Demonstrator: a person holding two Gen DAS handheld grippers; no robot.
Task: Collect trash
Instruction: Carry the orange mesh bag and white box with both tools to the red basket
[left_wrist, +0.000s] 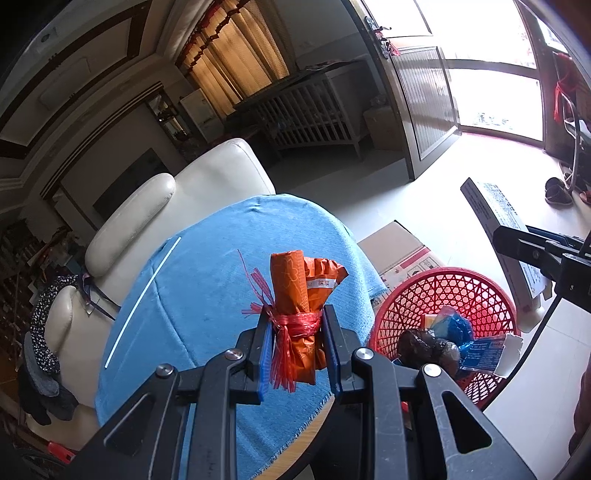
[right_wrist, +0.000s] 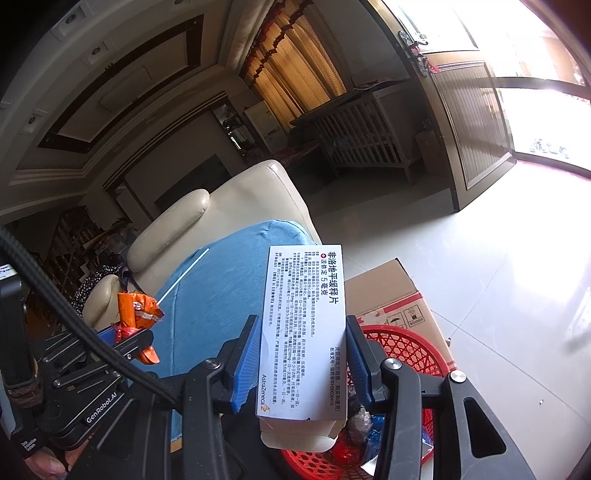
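Trash here comes in two held pieces and a heap already in the red basket (left_wrist: 476, 291). One piece is an orange wrapper bundle (left_wrist: 301, 310) tied with red mesh strip, clamped upright between the blue-padded fingers of the left gripper (left_wrist: 298, 350), above the blue cloth (left_wrist: 207, 295) that covers the table. Its lower end hangs down between the jaws, and the frayed mesh hides part of the left pad. The other piece is a white medicine box (right_wrist: 303, 332) printed with Chinese text, squeezed lengthwise in the right gripper (right_wrist: 301, 354) and raised over the basket. The box blocks most of the basket in the right wrist view, so only a stretch of red lattice and some scraps show beneath it. From the left wrist view the basket holds a dark crumpled bag (left_wrist: 428, 349), blue plastic (left_wrist: 456, 326) and a blue-and-white packet (left_wrist: 484, 354), though the gripper frame cuts off its near rim. A thin white stick (left_wrist: 144, 302) lies on the cloth. A cardboard carton (left_wrist: 402, 254) sits on the floor behind the basket, partly hidden by it, and a cream armchair (left_wrist: 177, 206) stands beyond the table.
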